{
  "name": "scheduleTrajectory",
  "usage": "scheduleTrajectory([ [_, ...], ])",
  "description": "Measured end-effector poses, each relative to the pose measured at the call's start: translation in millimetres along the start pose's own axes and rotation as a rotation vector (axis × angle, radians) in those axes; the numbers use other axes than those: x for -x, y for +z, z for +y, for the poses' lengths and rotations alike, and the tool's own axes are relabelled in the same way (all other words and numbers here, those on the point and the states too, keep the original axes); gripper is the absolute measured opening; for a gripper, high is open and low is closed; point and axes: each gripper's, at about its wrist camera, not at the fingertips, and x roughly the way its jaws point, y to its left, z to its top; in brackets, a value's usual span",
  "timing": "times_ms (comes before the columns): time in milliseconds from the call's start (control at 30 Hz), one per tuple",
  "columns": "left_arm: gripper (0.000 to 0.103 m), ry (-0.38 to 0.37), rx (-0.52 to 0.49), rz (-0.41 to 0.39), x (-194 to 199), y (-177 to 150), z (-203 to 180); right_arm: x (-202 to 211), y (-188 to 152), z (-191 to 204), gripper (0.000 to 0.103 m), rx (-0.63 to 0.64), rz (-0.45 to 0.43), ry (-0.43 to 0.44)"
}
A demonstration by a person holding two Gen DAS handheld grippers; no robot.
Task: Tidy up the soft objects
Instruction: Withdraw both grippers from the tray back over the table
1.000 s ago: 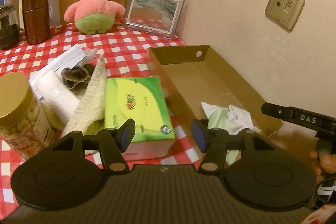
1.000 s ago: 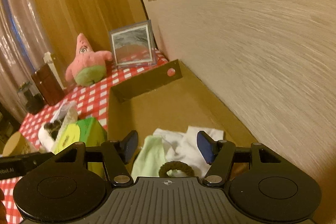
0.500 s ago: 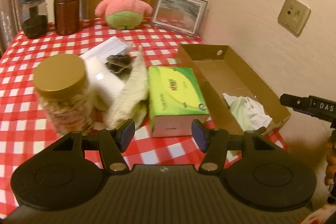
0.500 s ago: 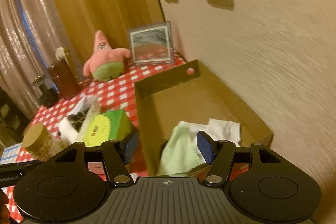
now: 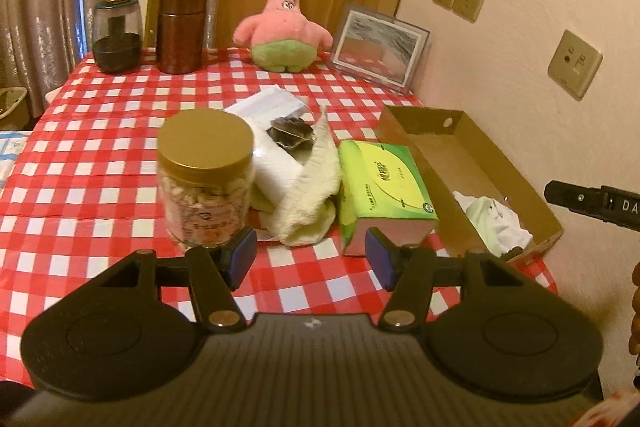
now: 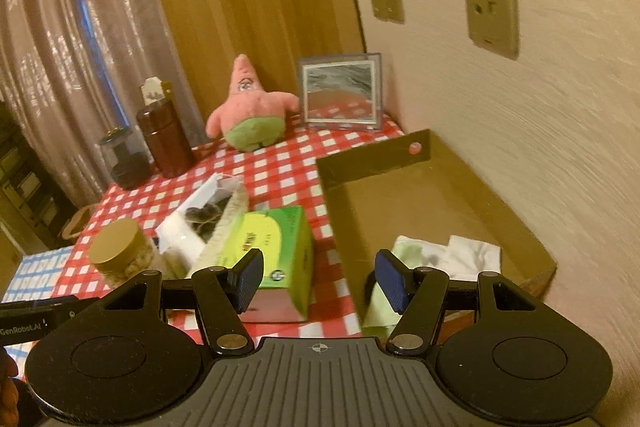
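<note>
I see a red-checked tablecloth (image 5: 100,163) against a cream wall (image 5: 520,39) with sockets. Both my grippers, left (image 5: 310,255) and right (image 6: 318,277), hang released and empty. White cloths (image 5: 496,219) lie in the cardboard tray (image 5: 448,147); a cream towel (image 5: 316,183) leans beside the green tissue box (image 5: 384,183), its print too blurred to read.

Checkered table (image 5: 100,163) bears jar (image 5: 206,179), tissue box (image 5: 384,187), cardboard tray (image 5: 472,163), plush (image 5: 284,27).

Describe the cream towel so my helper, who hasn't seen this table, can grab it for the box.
On the red checked tablecloth, find the green tissue box beside the cardboard box. The cream towel is slumped against the tissue box, between it and the gold-lidded jar. It is the only fuzzy, crumpled cloth in that pile.
</note>
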Motion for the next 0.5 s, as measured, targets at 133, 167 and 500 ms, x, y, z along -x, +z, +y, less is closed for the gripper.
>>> scheduleTrajectory([
  [133,0.058,0.003,0.014,-0.015,13,-1,10,4,-2,11,0.062,0.021,0.000,0.010],
  [167,0.058,0.004,0.018,-0.019,15,-1,12,5,-2,15,0.062,0.026,0.000,0.011],
  [500,0.060,0.020,0.044,-0.040,31,-2,27,10,-4,35,0.062,0.060,-0.001,0.028],
])
